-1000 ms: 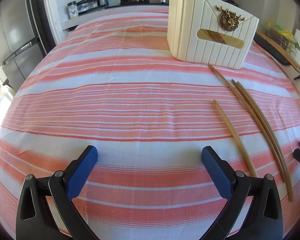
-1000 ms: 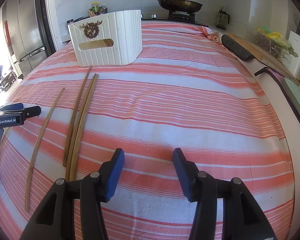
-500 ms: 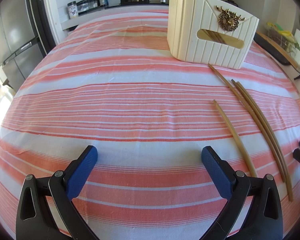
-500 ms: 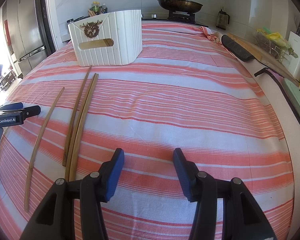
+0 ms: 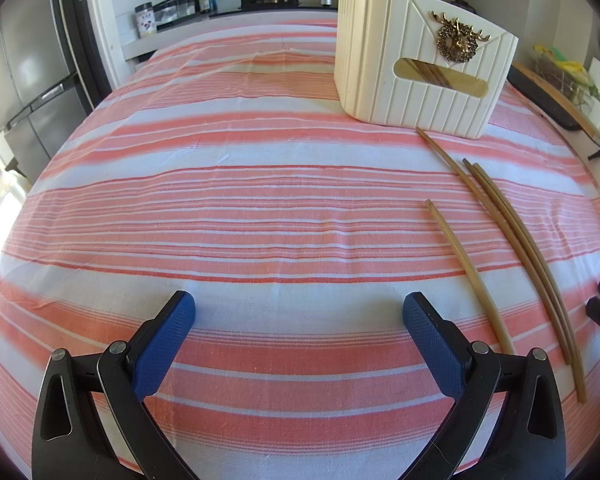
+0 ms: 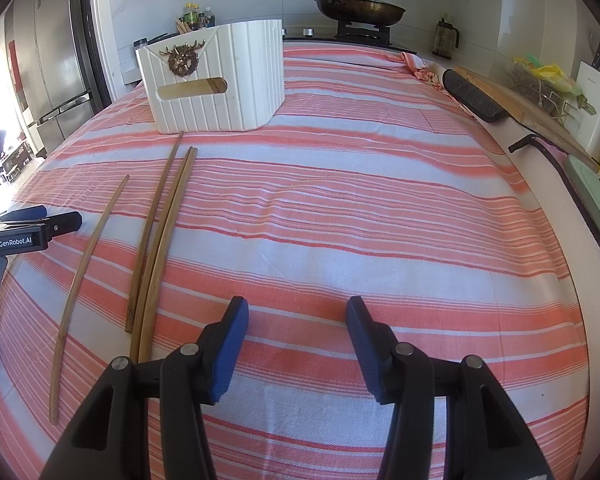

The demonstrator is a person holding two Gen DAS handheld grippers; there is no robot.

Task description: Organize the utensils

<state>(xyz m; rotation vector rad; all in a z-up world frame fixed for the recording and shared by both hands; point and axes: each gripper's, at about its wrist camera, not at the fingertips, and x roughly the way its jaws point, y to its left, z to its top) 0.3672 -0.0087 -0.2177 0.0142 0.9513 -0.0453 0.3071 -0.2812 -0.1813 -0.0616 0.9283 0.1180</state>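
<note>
Chopsticks: four loose wooden sticks are laid on the striped cloth (image 5: 236, 208) that covers the desk. A single chopstick (image 5: 470, 276) is set apart on the side nearer the left hand-held gripper. A longer chopstick (image 6: 156, 228) is placed with its far tip just short of the box. A pair of chopsticks (image 6: 168, 248) is laid side by side, touching along most of its length and lying just beside the longer one. All four are pointed roughly toward the box.

A cream ribbed box (image 5: 420, 68) is stood upright on the cloth beyond the sticks. A gold deer badge (image 5: 458, 42) is fixed to its front, and a slot (image 5: 440, 76) is cut below the badge. More wooden sticks are seen through the slot and above the rim, so some are already stored inside.

The left hand-held gripper (image 5: 299, 320) is held above bare cloth with its jaws spread wide; nothing is between them. The right hand-held gripper (image 6: 297, 326) is held over the cloth just right of the pair, with its jaws parted about halfway and nothing gripped.

A lidded pan (image 6: 360, 8) is seen on a stove behind the desk, and a fridge (image 5: 24, 80) at the left.
</note>
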